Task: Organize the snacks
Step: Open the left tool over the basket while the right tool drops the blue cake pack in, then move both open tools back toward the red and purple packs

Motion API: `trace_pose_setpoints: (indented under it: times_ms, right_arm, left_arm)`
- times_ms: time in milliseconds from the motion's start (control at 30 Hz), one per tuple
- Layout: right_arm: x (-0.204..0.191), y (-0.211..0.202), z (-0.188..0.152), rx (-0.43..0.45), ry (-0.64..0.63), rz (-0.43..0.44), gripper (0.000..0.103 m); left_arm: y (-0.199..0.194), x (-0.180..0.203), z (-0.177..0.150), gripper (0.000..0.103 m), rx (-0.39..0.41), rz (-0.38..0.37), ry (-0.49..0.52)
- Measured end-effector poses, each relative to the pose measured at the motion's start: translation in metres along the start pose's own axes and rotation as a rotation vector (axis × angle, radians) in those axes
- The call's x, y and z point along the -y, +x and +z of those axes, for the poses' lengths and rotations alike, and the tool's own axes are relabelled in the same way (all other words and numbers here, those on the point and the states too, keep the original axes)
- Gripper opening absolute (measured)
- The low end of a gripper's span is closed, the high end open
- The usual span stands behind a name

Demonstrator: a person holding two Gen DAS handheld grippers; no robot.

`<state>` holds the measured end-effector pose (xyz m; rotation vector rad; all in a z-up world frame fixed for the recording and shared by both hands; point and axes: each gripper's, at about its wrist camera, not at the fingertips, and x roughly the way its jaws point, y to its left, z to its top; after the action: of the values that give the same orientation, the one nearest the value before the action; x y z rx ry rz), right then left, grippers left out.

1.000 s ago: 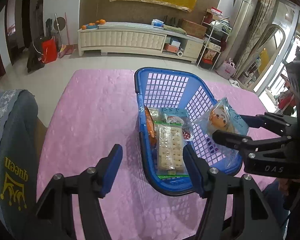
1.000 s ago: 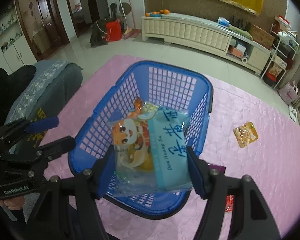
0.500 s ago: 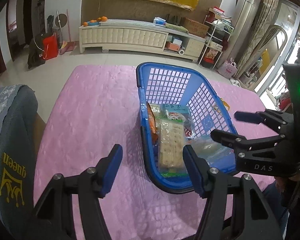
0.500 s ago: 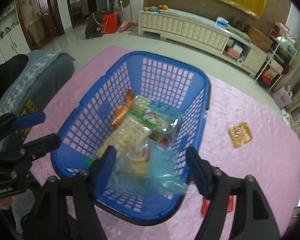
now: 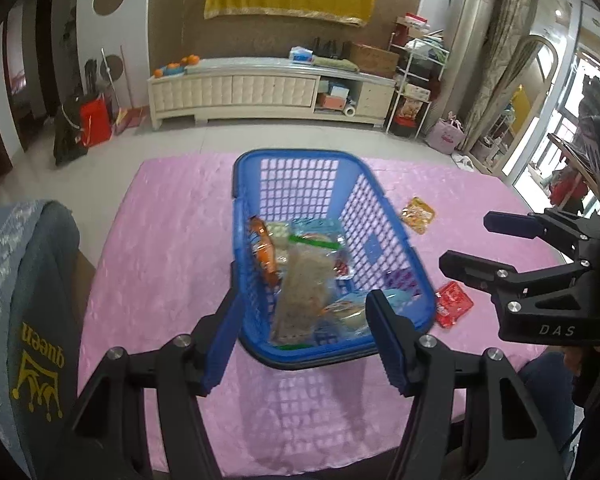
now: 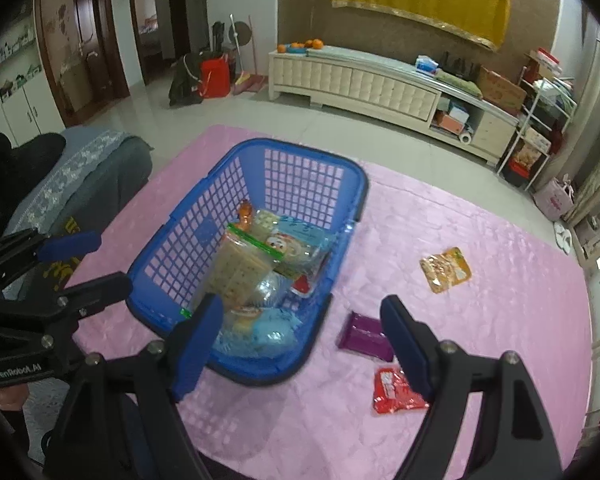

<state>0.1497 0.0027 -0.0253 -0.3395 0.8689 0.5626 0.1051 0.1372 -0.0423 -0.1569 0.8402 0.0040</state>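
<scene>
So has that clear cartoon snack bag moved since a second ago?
Yes. The clear cartoon snack bag dropped out of the right hand-held gripper, whose jaws are opening, and lies in the blue basket's near end.

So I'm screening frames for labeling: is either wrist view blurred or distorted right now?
Left wrist view: the blue basket and the snacks in it are smeared by motion, and fisheye bends the room edges. Right wrist view: the basket's near rim is soft, but the purple packet and the orange packet read clearly.
</scene>
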Motion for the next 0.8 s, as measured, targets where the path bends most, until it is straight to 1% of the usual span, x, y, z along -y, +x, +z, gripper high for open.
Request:
trace_pose_setpoints:
  times_ms: [67,167,367,500,800]
  right_arm:
    - [0.01,-0.011,-0.004,0.011,0.014,-0.002,0.084]
    - [0.022,-0.023,-0.011,0.02,0.024,-0.005,0.084]
    - [0.052,-0.043,-0.026,0.044,0.055,-0.018,0.084]
    - [0.071,-0.051,-0.038,0.05,0.082,-0.031,0.084]
    - [0.118,-0.055,-0.073,0.027,0.137,-0.051,0.084]
  left_arm:
    - [-0.004,0.01,0.002,0.06,0.013,0.001,0.005]
    - [-0.005,0.027,0.003,0.06,0.021,-0.027,0.011]
    - [0.0,0.061,0.003,0.06,0.018,-0.059,0.037]
    - [0.004,0.088,0.002,0.06,0.032,-0.066,0.084]
    - [0.029,0.133,-0.001,0.06,0.005,-0.103,0.156]
